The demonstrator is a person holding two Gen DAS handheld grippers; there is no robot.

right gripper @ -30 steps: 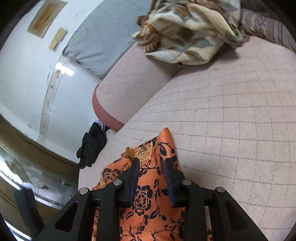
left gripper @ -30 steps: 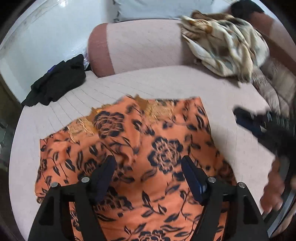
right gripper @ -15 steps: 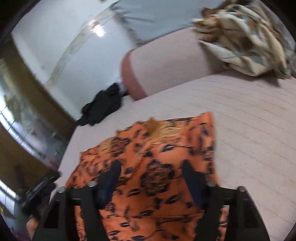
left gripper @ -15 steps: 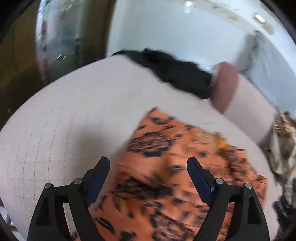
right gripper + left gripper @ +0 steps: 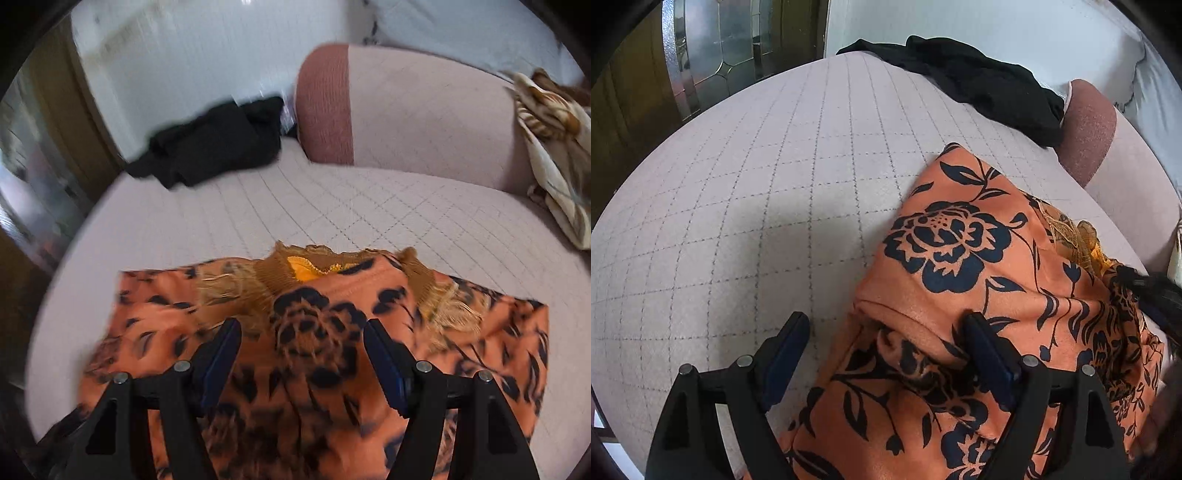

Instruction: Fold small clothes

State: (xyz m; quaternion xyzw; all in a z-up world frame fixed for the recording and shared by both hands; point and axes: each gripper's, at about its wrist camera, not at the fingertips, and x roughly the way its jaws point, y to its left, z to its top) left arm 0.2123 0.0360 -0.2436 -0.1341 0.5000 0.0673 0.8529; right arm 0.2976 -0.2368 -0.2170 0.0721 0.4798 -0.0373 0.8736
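An orange garment with dark floral print (image 5: 960, 266) lies spread on the pale quilted sofa seat (image 5: 757, 184); its gold-trimmed neckline faces the backrest. It also fills the lower half of the right wrist view (image 5: 314, 332). My left gripper (image 5: 886, 339) is open, low over the garment's left edge where a fold of cloth sits between the fingers. My right gripper (image 5: 303, 343) is open and empty, just above the garment's middle below the neckline. The right gripper's dark tip (image 5: 1156, 291) shows at the right edge of the left wrist view.
A black garment (image 5: 979, 85) lies at the seat's far end; it also shows in the right wrist view (image 5: 218, 144). A patterned beige cloth (image 5: 554, 155) is heaped at the right. A pink armrest (image 5: 325, 103) and backrest border the seat. A glass door (image 5: 720, 55) stands beyond.
The right gripper opened, let go of the garment corner and swung to face its middle. The left gripper swung left to the garment's left edge and moved closer to the cloth.
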